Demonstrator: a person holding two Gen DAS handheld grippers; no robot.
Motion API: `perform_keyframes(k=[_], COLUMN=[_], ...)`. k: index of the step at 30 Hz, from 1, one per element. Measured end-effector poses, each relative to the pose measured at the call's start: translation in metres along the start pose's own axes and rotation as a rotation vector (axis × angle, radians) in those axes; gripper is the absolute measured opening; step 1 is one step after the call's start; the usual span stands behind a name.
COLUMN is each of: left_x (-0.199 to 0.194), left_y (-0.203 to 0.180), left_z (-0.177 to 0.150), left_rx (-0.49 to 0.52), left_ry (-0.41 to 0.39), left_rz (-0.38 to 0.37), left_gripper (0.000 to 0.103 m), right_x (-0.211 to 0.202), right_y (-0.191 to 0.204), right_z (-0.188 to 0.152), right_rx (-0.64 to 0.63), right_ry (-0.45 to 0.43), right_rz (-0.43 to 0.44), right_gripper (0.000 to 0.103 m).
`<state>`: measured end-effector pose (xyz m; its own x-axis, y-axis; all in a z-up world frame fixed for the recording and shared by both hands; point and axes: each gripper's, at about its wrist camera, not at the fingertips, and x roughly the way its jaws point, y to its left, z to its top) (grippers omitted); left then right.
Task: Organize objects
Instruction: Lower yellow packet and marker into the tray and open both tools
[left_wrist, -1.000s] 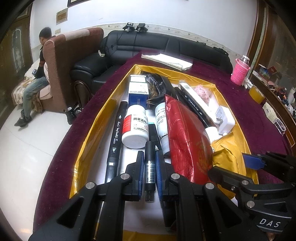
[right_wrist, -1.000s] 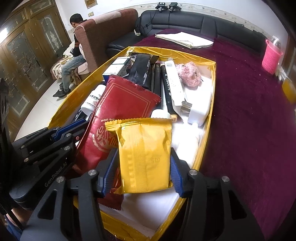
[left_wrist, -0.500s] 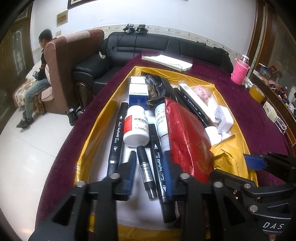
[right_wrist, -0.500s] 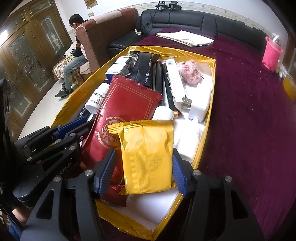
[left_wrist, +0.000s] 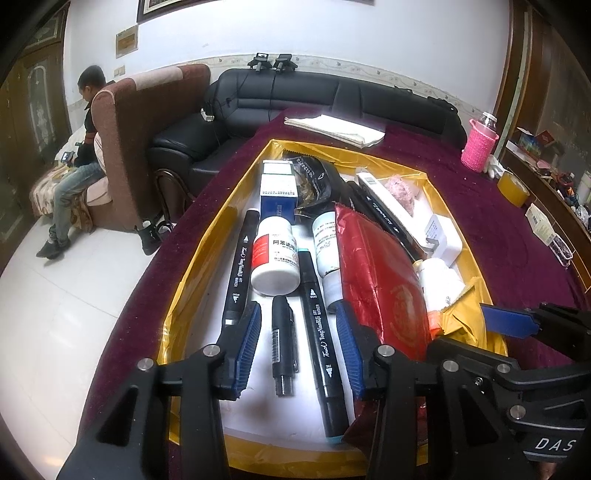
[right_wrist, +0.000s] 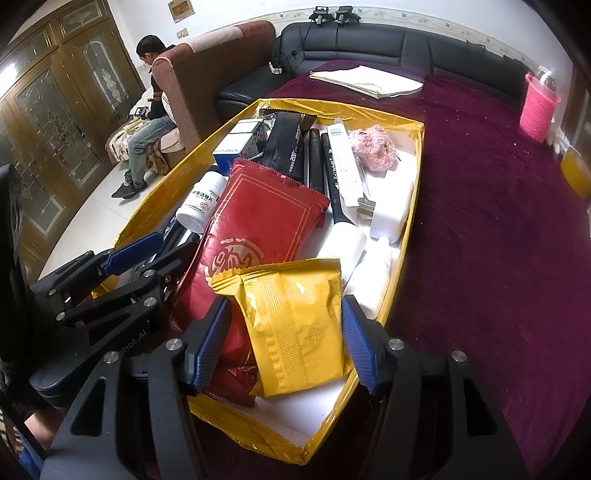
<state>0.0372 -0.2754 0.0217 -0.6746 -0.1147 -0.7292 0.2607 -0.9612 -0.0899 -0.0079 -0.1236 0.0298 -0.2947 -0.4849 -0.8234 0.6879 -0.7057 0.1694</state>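
A gold-lined box (left_wrist: 199, 266) on the table holds the objects. My left gripper (left_wrist: 298, 314) hovers over its near end, jaws opening. A short black pen (left_wrist: 283, 347) and a long black marker (left_wrist: 321, 332) lie loose between its pads. Beyond them are a white pill bottle (left_wrist: 275, 258), a second marker (left_wrist: 238, 266) and a red packet (left_wrist: 380, 280). My right gripper (right_wrist: 285, 306) stands open around a yellow packet (right_wrist: 295, 325), which rests on the red packet (right_wrist: 258, 221) with a gap at the left pad.
The box's far end holds a blue-white carton (left_wrist: 277, 195), a black pouch (right_wrist: 288, 147), a white charger (right_wrist: 391, 206) and a pink fluffy item (right_wrist: 373, 147). On the maroon tablecloth (right_wrist: 480, 221) are folded papers (right_wrist: 365, 83) and a pink cup (right_wrist: 537, 110). A person (left_wrist: 74, 177) sits far left.
The left jaws have spread and let go of the short black pen, which now lies on the box floor. The right jaws have widened a little around the yellow packet.
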Motion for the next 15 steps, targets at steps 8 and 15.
perform_keyframes(k=[8, 15], left_x=[-0.013, -0.019], left_y=[-0.003, -0.005], left_z=[0.002, 0.001], left_rx=[-0.001, -0.009], left_ry=[-0.047, -0.065], left_rz=[0.013, 0.016], left_gripper=[0.059, 0.064], right_x=[-0.007, -0.018], right_y=[0.001, 0.001], right_z=[-0.004, -0.008], right_rx=[-0.003, -0.007], right_ry=[-0.014, -0.063], right_rz=[0.006, 0.013], right_gripper=[0.060, 0.060])
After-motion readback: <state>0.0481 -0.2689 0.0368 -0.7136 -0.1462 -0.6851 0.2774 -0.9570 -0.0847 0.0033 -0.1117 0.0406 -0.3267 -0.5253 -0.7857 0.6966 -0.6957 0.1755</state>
